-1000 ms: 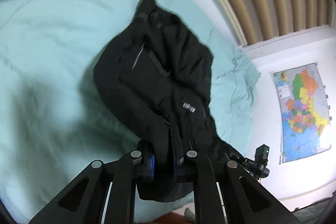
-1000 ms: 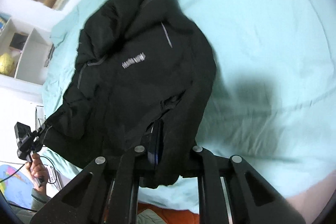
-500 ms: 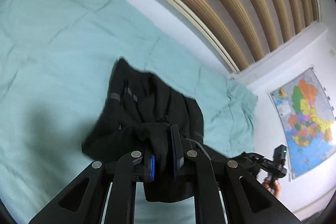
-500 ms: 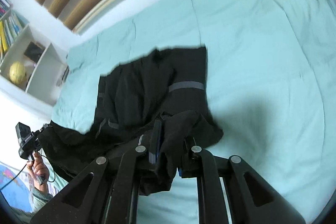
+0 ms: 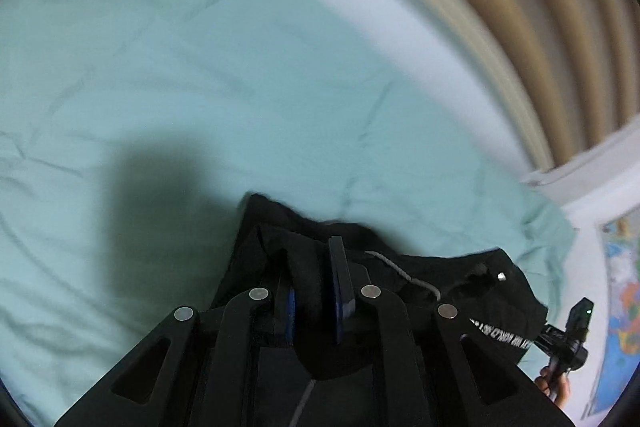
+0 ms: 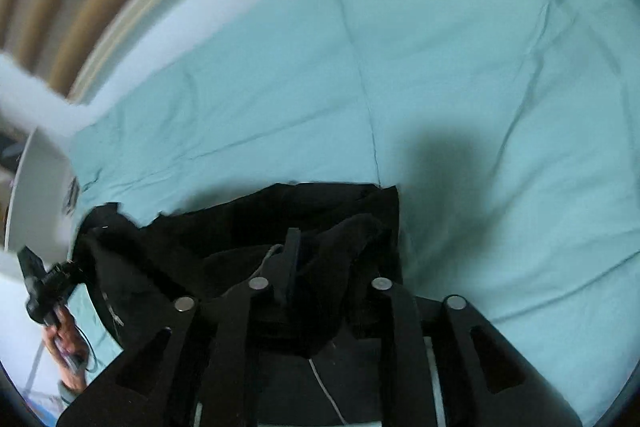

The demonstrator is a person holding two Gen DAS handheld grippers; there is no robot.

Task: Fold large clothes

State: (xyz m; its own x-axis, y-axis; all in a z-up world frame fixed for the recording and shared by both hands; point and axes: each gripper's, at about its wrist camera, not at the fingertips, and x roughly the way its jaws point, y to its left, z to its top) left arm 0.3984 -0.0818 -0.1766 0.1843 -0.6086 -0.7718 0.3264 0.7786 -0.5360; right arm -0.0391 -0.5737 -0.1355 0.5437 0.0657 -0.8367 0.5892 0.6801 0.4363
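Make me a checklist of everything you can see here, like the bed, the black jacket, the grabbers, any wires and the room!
Surface: light green bedsheet, creased, with dark shadows on it.
Job's things: black jacket, bunched up near both grippers; white lettering and a grey drawcord show in the left wrist view.
Clutter: nothing seen.
Grippers: left gripper shut on jacket fabric; right gripper also shut on jacket fabric.
Cables: thin white cord under the right gripper.
Surroundings: slatted wooden headboard, blurred; colourful wall map; white shelf.
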